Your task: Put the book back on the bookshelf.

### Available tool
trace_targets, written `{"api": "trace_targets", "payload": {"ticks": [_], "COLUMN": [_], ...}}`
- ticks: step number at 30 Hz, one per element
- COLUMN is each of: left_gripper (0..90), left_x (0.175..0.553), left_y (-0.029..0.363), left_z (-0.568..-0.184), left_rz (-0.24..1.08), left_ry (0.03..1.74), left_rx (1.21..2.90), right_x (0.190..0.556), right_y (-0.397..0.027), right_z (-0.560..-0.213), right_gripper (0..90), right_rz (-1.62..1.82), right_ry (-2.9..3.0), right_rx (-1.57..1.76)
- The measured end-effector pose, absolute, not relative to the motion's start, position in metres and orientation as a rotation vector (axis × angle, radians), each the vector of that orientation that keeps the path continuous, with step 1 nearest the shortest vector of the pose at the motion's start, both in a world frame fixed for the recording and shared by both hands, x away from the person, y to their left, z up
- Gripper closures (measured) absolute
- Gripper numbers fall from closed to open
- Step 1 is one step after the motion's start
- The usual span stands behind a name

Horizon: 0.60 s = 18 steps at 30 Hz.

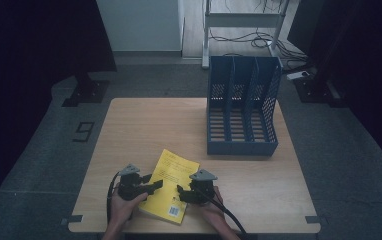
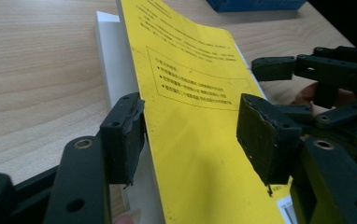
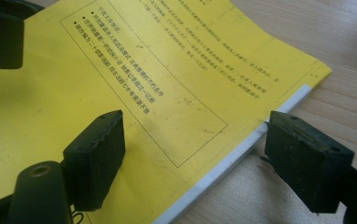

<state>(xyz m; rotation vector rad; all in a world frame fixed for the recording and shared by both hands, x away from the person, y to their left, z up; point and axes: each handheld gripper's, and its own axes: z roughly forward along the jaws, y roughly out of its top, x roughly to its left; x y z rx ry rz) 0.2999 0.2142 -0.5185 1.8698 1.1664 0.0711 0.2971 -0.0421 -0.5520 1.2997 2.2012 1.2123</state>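
Yellow book [image 1: 172, 186] at lower centre of the table [image 1: 144, 130], left gripper [image 1: 155, 186] and right gripper [image 1: 180, 190] spread astride its edges, apparently not yet pinching; uneven closing could buckle the cover.

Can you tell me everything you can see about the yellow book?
The yellow book is a thin paperback with a bright yellow cover, black print with a framed box of text, a white barcode label and white page edges. It lies closed on the wooden table, slightly askew. The left gripper straddles one edge, the right gripper the other.
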Motion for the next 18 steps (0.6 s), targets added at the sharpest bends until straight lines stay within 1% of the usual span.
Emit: {"api": "trace_targets", "payload": {"ticks": [3, 9, 12, 16, 18], "left_gripper": [41.7, 42.3, 42.6, 43.4, 43.6], "left_x": [0.3008, 0.3010, 0.3015, 0.3019, 0.3011], "left_y": [0.2166, 0.2156, 0.2168, 0.2223, 0.2201], "left_z": [-0.5187, -0.5199, -0.5197, -0.5149, -0.5139], "left_rz": [0.044, 0.052, 0.029, -0.074, -0.053], "left_ry": [1.167, 1.174, 1.172, 1.130, 1.134], "left_rx": [1.851, 1.875, 1.872, 1.814, 1.832], "right_x": [0.2973, 0.2973, 0.2974, 0.2975, 0.2976], "right_y": [-0.0422, -0.0423, -0.0424, -0.0428, -0.0430], "right_z": [-0.5520, -0.5520, -0.5520, -0.5520, -0.5520], "right_gripper": [19.9, 19.9, 19.9, 19.9, 19.9], "right_rz": [1.214, 1.215, 1.216, 1.219, 1.223], "right_ry": [2.202, 2.202, 2.203, 2.203, 2.202], "right_rx": [1.303, 1.303, 1.304, 1.306, 1.309]}}
